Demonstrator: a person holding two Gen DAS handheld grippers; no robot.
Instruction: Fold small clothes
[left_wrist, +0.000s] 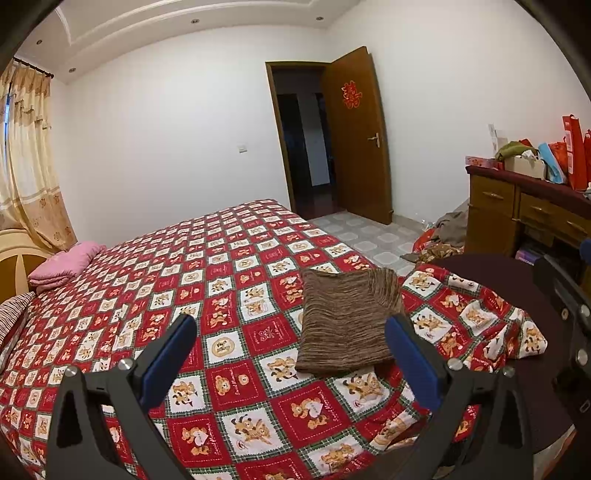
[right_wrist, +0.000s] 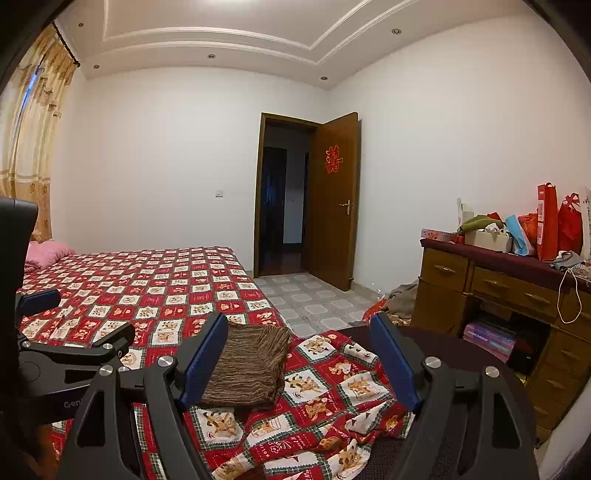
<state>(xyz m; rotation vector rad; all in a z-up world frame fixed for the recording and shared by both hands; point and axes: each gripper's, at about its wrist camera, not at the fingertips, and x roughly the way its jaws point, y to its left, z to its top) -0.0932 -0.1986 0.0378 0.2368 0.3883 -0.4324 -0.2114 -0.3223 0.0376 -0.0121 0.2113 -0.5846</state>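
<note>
Room: white walls (right_wrist: 166, 155), moulded ceiling with small recessed lights, tiled floor (right_wrist: 306, 299) past the foot of the bed.
Bed: took up most of both views; red, white and green teddy-bear patchwork cover (left_wrist: 229, 266) spread flat, but rumpled and bunched at the near right corner over a dark surface.
Door: brown wooden door (right_wrist: 334, 199) stood open at the far wall, red paper cutting on it, dark hallway behind.
Curtain: beige patterned curtain (left_wrist: 29, 162) hung at far left.
Counter: wooden counter with drawers (right_wrist: 491, 284) on the right, dark red top, crowded with red bags, a blue bag, a box and an olive cloth; a white cord hung over its front edge.
Floor pile: loose cloth lay heaped on the floor near the counter's left end.
Pink bedding: folded pink bundle (left_wrist: 64, 264) sat at the head of the bed, far left.
Task item: brown striped garment (left_wrist: 347, 321) lay folded in a neat rectangle on the cover near the rumpled right corner, flat, touching neither of my tools.
My left hand-held gripper (left_wrist: 291, 343): jaws stood wide apart, nothing between the blue pads, above the cover; the garment sat just ahead, nearer the right finger.
My right hand-held gripper (right_wrist: 299, 350): jaws also wide apart, empty; in its view the garment lay ahead just behind the left finger.
Both tools: sat side by side, left one visible at the left edge of the right wrist view.
</note>
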